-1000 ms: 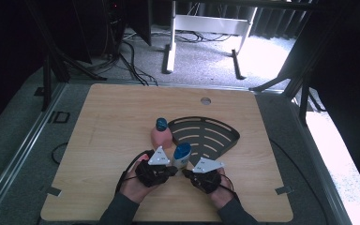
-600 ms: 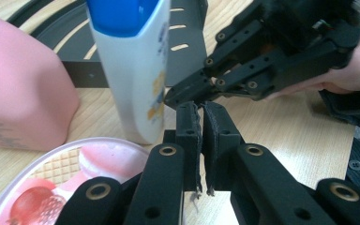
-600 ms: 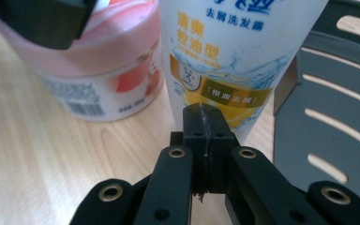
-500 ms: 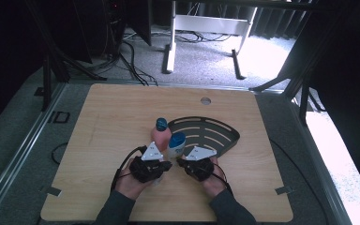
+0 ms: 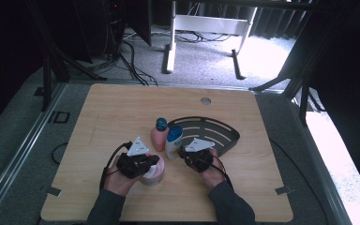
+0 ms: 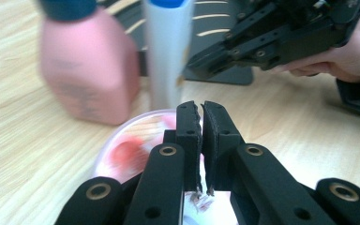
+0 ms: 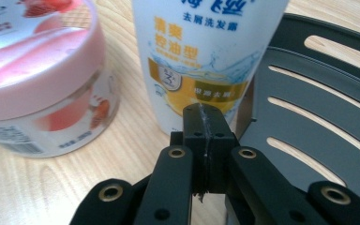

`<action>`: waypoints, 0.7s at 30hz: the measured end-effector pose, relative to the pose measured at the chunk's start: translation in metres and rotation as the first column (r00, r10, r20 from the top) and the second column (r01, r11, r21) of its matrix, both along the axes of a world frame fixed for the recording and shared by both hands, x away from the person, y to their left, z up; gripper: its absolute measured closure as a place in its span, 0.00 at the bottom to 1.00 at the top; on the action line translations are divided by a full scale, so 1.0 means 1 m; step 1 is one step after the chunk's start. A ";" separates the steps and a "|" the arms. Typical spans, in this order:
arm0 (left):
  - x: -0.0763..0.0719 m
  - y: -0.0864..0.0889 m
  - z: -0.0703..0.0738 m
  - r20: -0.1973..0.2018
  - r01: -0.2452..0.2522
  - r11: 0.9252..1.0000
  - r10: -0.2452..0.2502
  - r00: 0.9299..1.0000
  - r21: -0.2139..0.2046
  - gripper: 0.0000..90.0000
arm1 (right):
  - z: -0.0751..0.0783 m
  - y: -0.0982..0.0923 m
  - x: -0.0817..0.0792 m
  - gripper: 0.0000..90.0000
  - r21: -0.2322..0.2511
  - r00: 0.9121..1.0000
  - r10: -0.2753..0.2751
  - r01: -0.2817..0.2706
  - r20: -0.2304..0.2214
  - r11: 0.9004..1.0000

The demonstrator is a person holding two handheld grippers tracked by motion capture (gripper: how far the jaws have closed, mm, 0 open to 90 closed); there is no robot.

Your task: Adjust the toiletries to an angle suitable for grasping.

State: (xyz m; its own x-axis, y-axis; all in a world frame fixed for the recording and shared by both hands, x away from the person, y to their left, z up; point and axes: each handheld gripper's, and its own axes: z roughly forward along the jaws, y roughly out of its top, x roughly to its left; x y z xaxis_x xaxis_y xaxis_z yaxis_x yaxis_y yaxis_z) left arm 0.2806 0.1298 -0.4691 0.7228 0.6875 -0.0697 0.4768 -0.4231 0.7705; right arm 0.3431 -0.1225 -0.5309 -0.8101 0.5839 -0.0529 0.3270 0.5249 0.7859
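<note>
Noted the left gripper [image 6: 200, 110] closed to a thin slit, with nothing clamped, poised above the pink lid of the strawberry cream jar [image 6: 126, 150]. Noted the right gripper [image 7: 205, 112] pressed fully together, also empty, with its tips at the lower front of the white shampoo bottle [image 7: 206, 56]; cannot tell whether touching or just short of it.

Compared with a second earlier: found both hands shifted across the table [image 5: 122, 108], the left toward its own side, the right forward toward the bottles. Found the shampoo bottle now upright, just beside the pink bottle [image 6: 86, 70], at the near left corner of the black slotted rack [image 7: 318, 108], a little off its earlier spot. Found the jar exposed on the bare wood, near the two bottles but apart from them.

Judged as nudging with closed jaws rather than lifting: bottles gathered at the rack's edge, the jar not yet brought alongside. Advised caution with the tall shampoo bottle, as likely to tip under a low push.
</note>
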 end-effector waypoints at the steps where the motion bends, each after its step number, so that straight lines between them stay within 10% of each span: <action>1: 0.000 0.003 0.000 0.002 -0.012 1.000 0.012 1.000 0.002 0.95 | 0.000 0.001 0.003 1.00 0.004 1.000 -0.003 0.003 -0.002 1.000; 21: 0.012 0.039 -0.018 -0.026 -0.141 0.990 0.141 0.990 0.032 0.97 | 0.000 0.008 0.005 1.00 0.007 1.000 0.007 -0.007 -0.010 1.000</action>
State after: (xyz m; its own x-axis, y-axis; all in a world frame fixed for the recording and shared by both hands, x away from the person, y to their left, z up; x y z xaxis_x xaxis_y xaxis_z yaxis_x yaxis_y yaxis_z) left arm 0.2928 0.1688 -0.4866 0.6165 0.7845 -0.0666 0.5546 -0.3726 0.7440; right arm 0.3484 -0.1145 -0.5310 -0.8144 0.5788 -0.0402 0.3316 0.5212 0.7863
